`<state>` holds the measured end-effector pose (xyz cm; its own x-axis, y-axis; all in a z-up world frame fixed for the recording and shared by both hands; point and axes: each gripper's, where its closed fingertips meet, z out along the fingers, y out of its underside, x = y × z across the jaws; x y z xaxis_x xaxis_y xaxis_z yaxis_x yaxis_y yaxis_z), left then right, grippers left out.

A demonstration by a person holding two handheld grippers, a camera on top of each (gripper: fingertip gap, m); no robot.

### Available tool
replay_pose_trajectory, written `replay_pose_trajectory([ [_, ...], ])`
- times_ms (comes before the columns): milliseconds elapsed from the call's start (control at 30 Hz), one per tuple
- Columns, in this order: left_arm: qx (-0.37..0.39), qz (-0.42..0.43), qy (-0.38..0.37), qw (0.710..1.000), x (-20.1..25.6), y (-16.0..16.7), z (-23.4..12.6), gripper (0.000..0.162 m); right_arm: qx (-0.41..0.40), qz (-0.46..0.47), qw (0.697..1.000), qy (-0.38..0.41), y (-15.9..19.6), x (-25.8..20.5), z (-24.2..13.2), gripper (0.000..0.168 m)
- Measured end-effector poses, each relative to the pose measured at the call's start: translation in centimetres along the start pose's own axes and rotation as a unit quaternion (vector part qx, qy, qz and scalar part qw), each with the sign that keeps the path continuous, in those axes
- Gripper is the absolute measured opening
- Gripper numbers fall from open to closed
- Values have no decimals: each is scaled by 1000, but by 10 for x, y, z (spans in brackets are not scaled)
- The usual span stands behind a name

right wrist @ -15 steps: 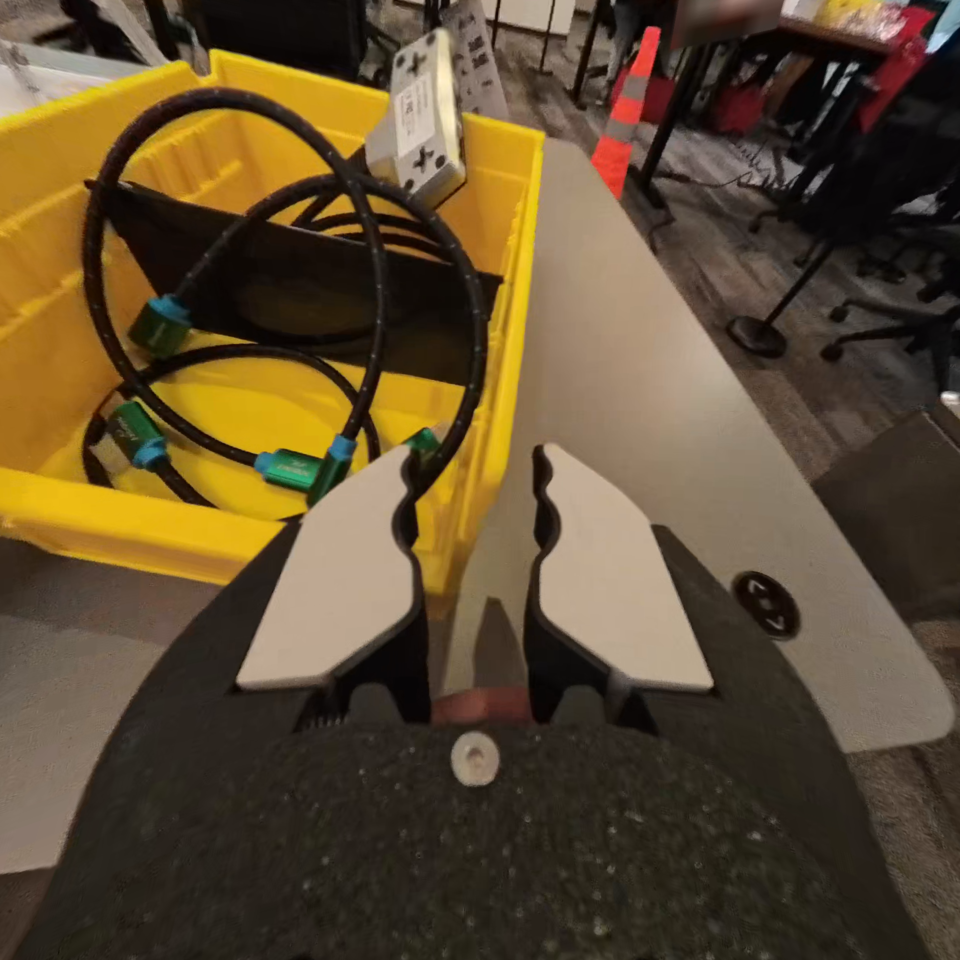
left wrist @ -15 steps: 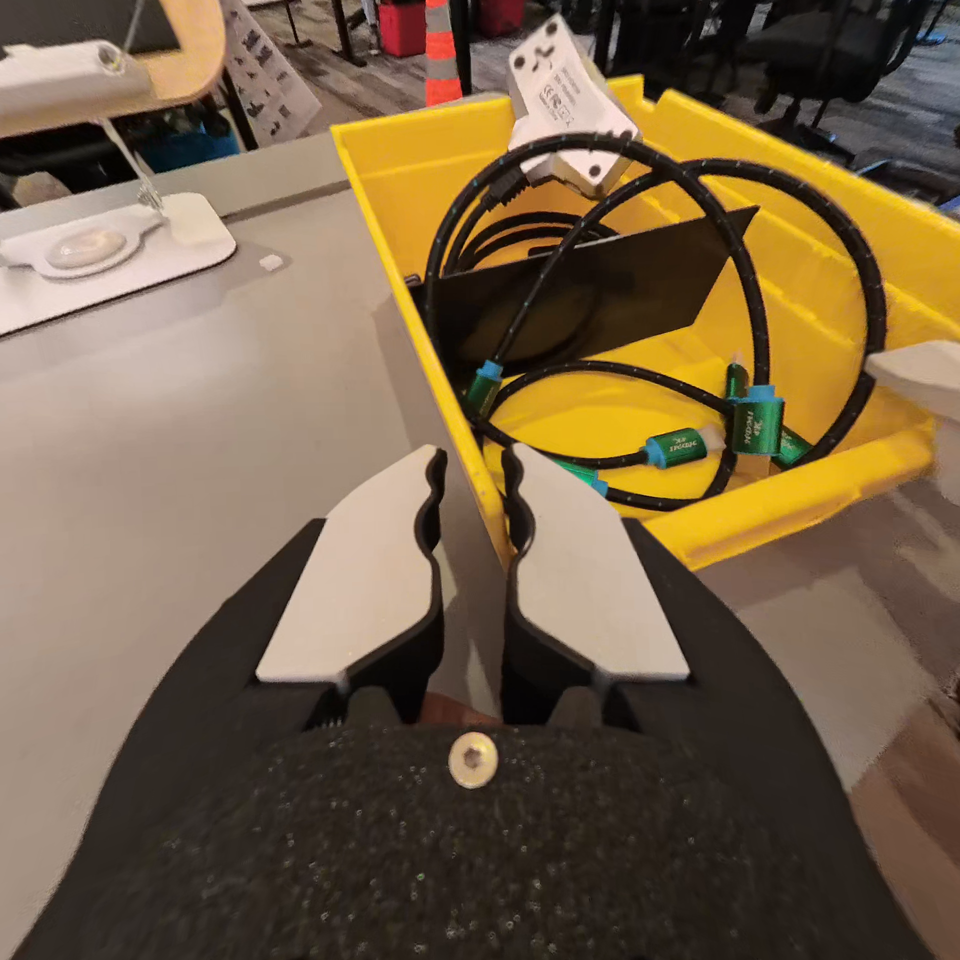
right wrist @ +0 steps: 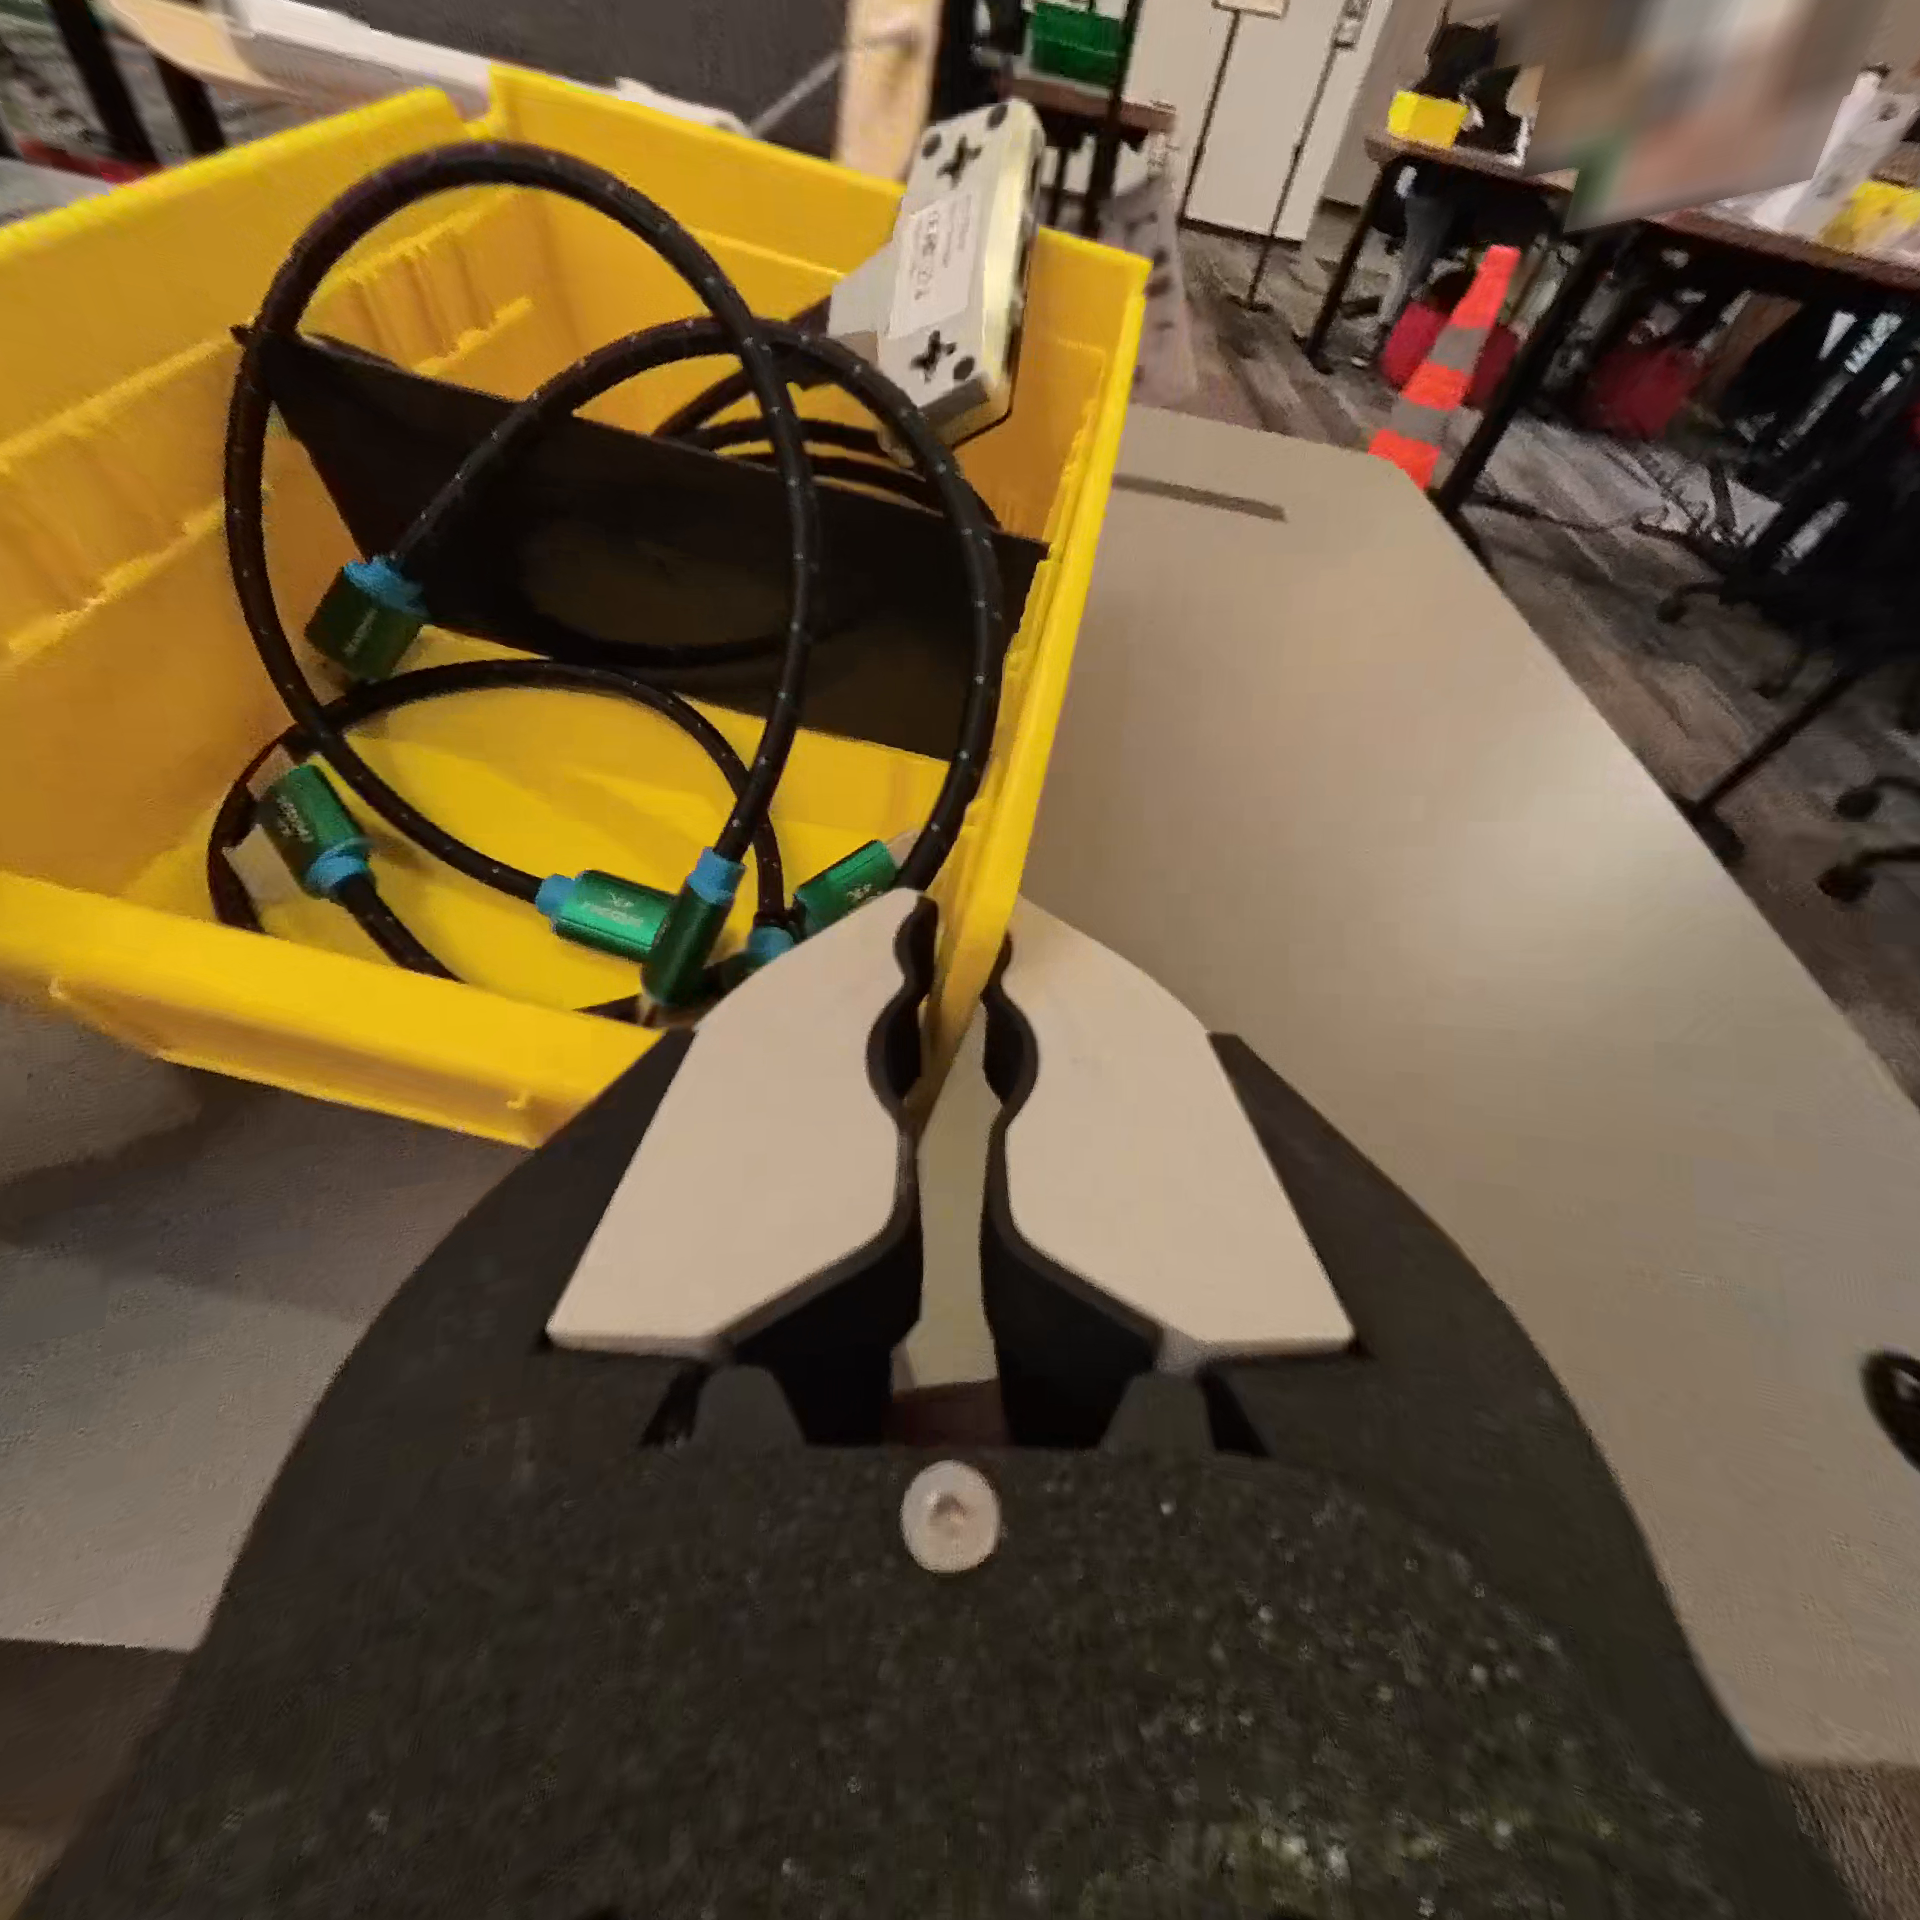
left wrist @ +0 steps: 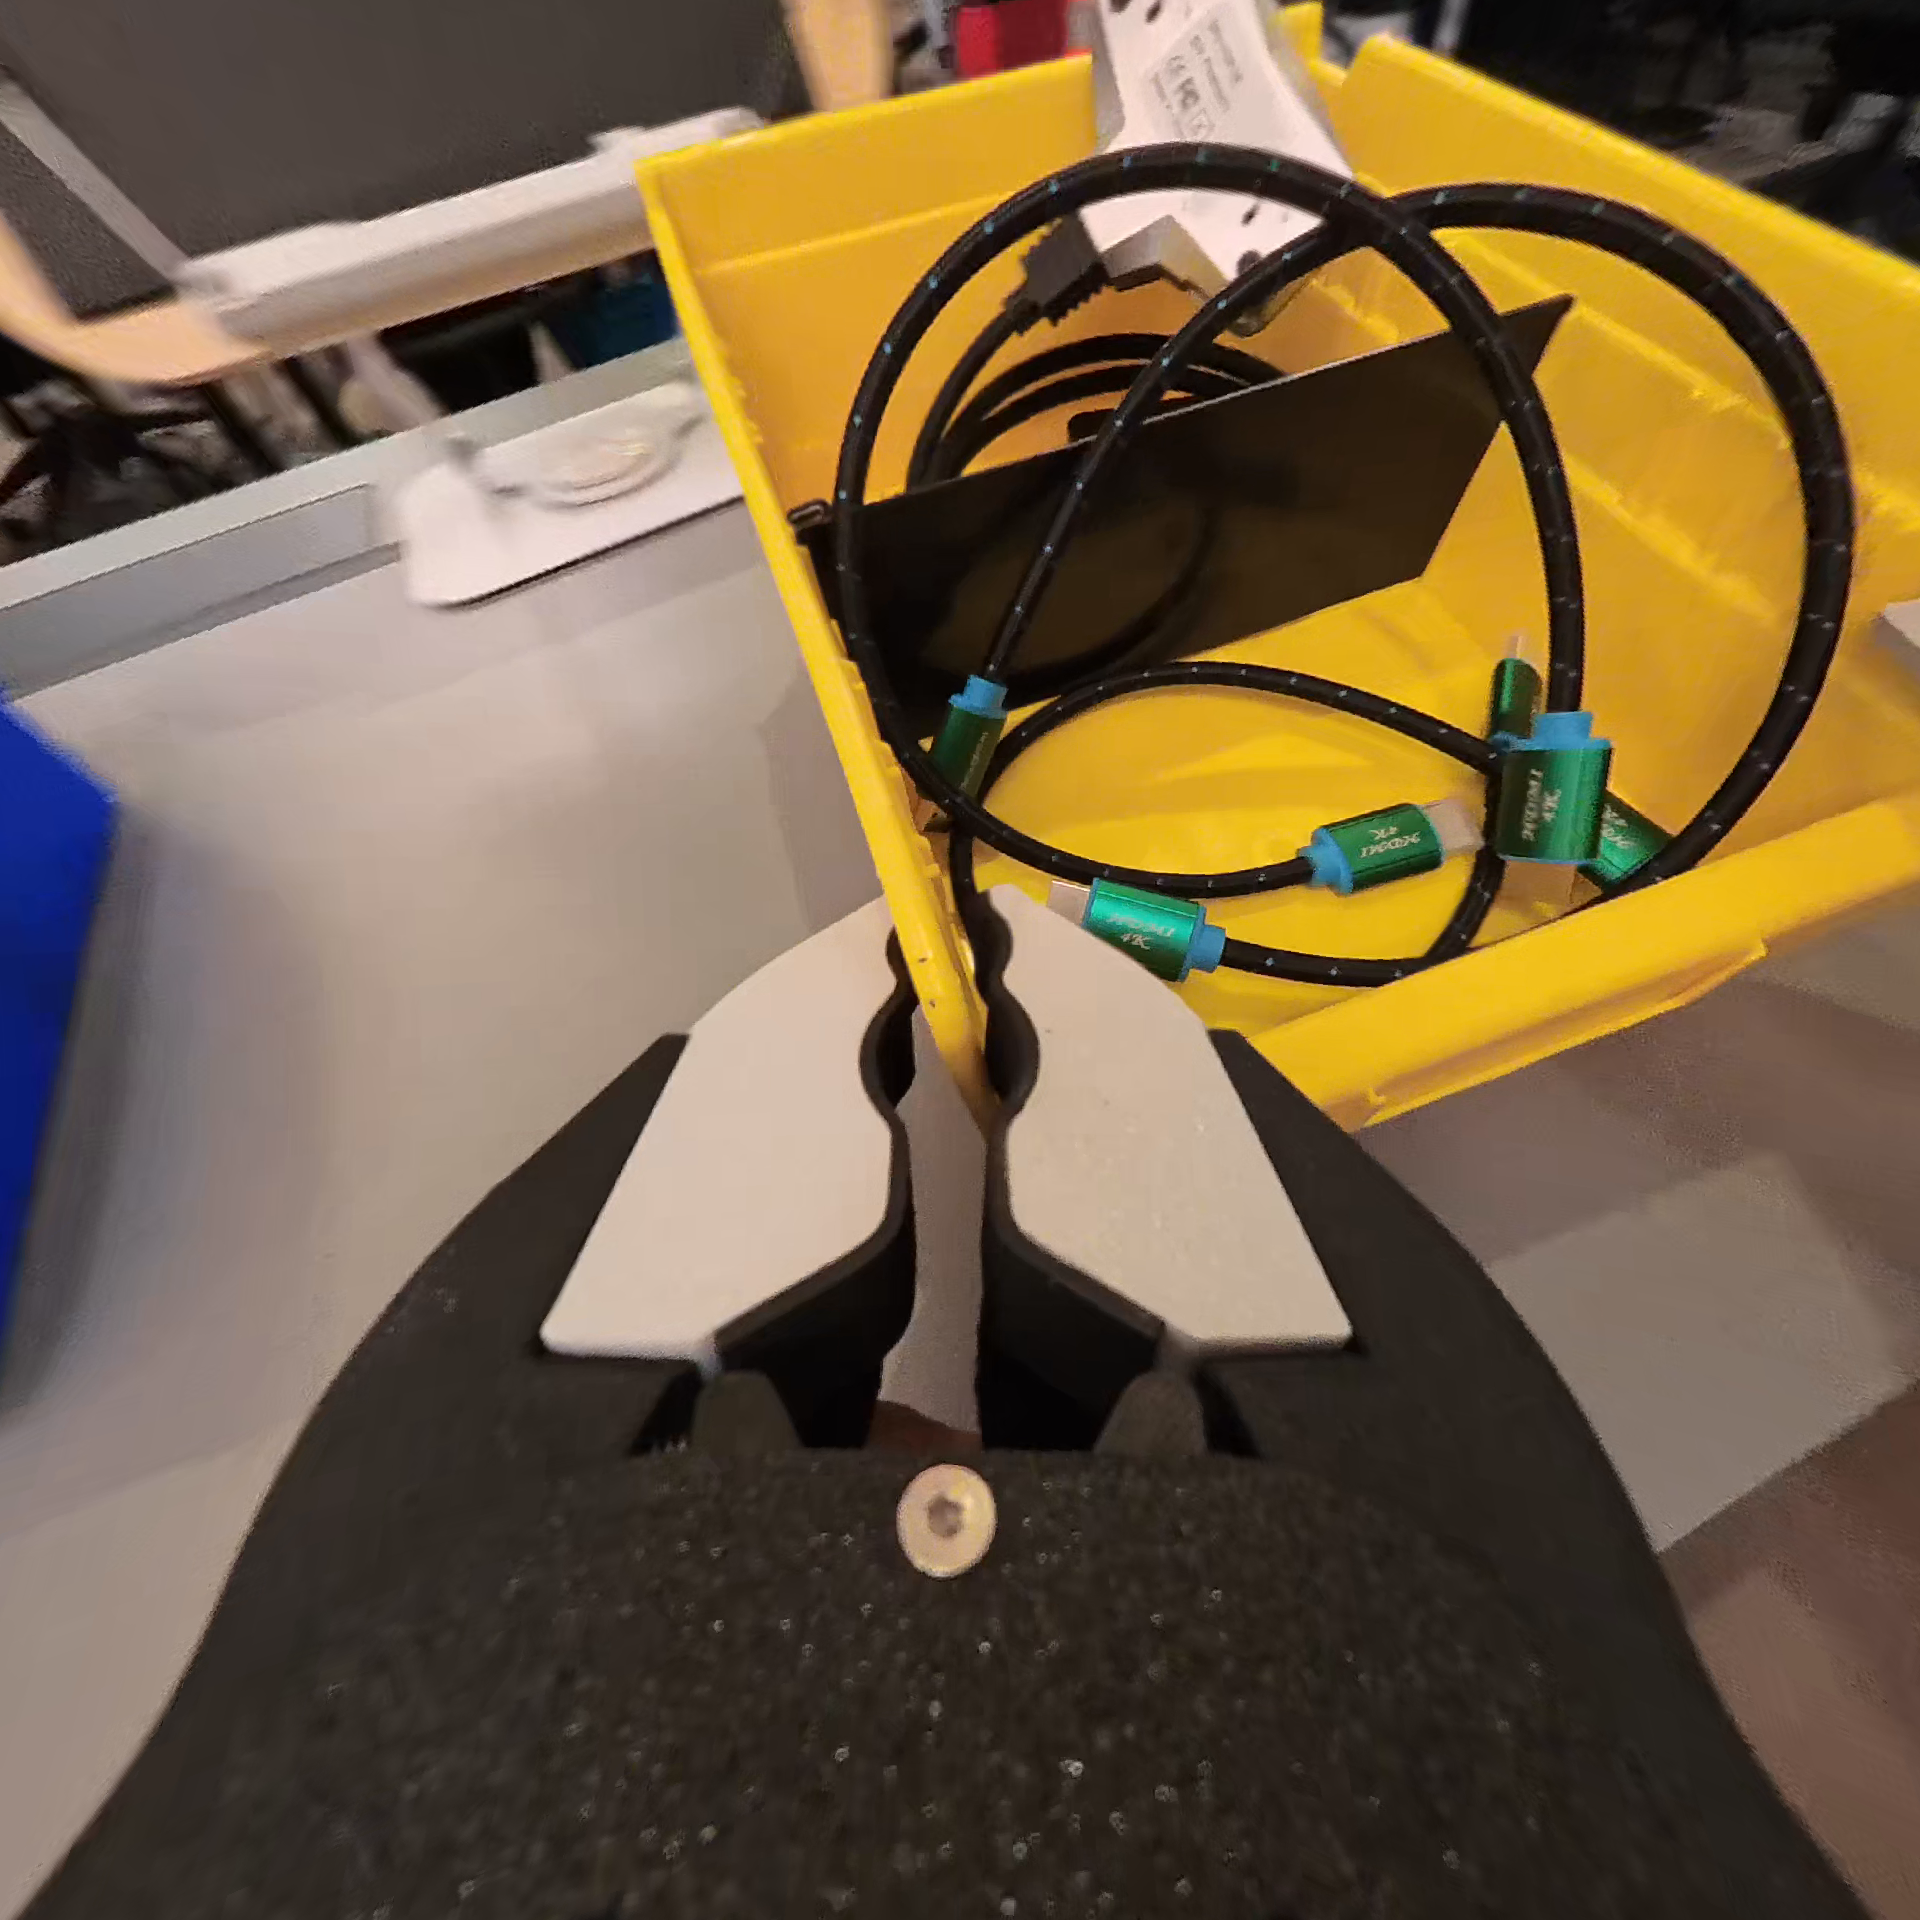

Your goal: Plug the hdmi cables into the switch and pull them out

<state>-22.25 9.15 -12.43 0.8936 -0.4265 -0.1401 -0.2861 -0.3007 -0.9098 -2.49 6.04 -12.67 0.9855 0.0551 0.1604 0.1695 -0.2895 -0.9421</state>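
Note:
A yellow bin (left wrist: 1507, 997) holds several black braided HDMI cables with green plugs (left wrist: 1371, 842), a black divider (left wrist: 1195, 540) and a white switch box (left wrist: 1195, 125) leaning at its back. My left gripper (left wrist: 945, 925) is shut on the bin's left side wall near the front corner. In the right wrist view the bin (right wrist: 312, 1018), the cables (right wrist: 613, 914) and the switch (right wrist: 966, 260) show again. My right gripper (right wrist: 961, 925) is shut on the bin's right side wall. The bin looks tilted in both views.
The bin is over a grey table (left wrist: 416, 831) whose right edge (right wrist: 1558, 935) curves away. A white pad with a clear dome (left wrist: 561, 499) lies at the far left and a blue object (left wrist: 42, 935) at the left edge. An orange cone (right wrist: 1455, 353) and chairs stand beyond. Spacing between my two grippers at the tips: around 20 centimeters.
Both grippers have narrowed from slightly open around the bin's side walls to clamped on them. The bin and both views have shifted and tilted, and a blue object has come into the left view.

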Motion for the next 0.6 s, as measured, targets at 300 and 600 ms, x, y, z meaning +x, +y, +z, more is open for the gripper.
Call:
replay_pose_trajectory([
  [300, -33, -69, -82, 994, -151, 32, -19, 7, -1, 19, 996, -93, -47, -148, 68, 5],
  [600, -52, -128, -69, 988, -194, 60, -15, 8, -25, -1, 989, -148, -40, -200, 87, 9],
])
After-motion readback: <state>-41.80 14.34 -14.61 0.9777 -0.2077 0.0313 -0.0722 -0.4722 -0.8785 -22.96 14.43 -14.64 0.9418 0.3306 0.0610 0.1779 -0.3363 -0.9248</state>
